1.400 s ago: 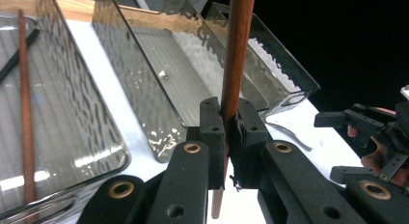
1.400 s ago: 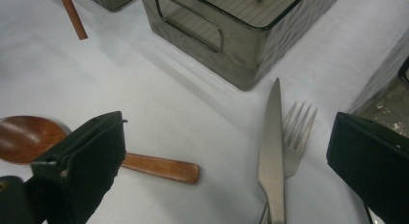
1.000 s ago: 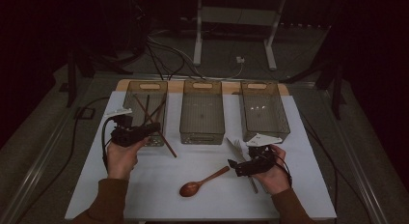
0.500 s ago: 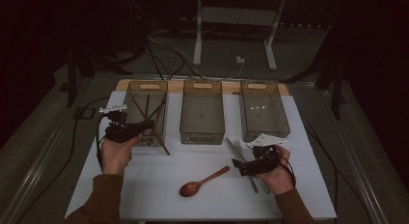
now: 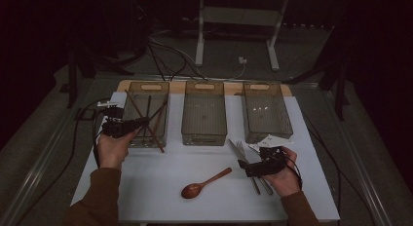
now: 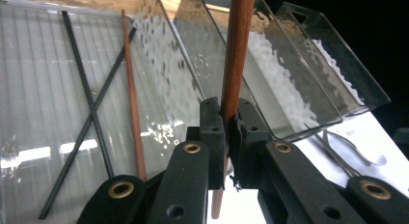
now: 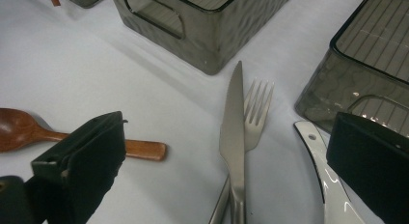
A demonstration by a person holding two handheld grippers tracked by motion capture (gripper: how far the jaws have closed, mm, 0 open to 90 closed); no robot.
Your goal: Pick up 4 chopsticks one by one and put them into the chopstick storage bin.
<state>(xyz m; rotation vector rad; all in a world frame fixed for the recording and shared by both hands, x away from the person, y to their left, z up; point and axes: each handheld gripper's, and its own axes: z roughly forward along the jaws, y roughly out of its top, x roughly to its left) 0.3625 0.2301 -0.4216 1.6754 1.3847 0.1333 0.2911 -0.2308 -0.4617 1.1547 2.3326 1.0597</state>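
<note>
High view. Change since a second ago: the left gripper (image 5: 139,122) has shifted away from the person, toward the left bin (image 5: 146,114), and now sits at that bin's near left corner; the brown chopstick (image 5: 145,122) it carries has gone with it and crosses above the bin. The right gripper (image 5: 246,166) has kept its place, to the right of the left bin and nearer the person, beside the knife (image 5: 243,160) and fork (image 5: 253,162). The wooden spoon (image 5: 202,183) lies unmoved on the desk (image 5: 160,187), in front of and to the right of the left bin.

Left gripper view. Gripper (image 6: 230,122): clenched on the brown chopstick (image 6: 236,55), pads pressed to both sides of the shaft. Chopstick: slim, round, reddish-brown wood, smooth, standing nearly upright out of the jaws, a short end showing below them. It hangs above the left bin (image 6: 159,69), clear of the floor. Inside the bin: two black chopsticks (image 6: 82,108) crossed, and one more brown chopstick (image 6: 132,113) lying beside them.

Right gripper view. Gripper (image 7: 226,151): released, jaws wide apart with nothing between the pads. Below it on the desk: knife (image 7: 234,132) lying partly over the fork (image 7: 255,113), a white utensil (image 7: 323,175) to one side, and the wooden spoon (image 7: 29,130) to the other.
</note>
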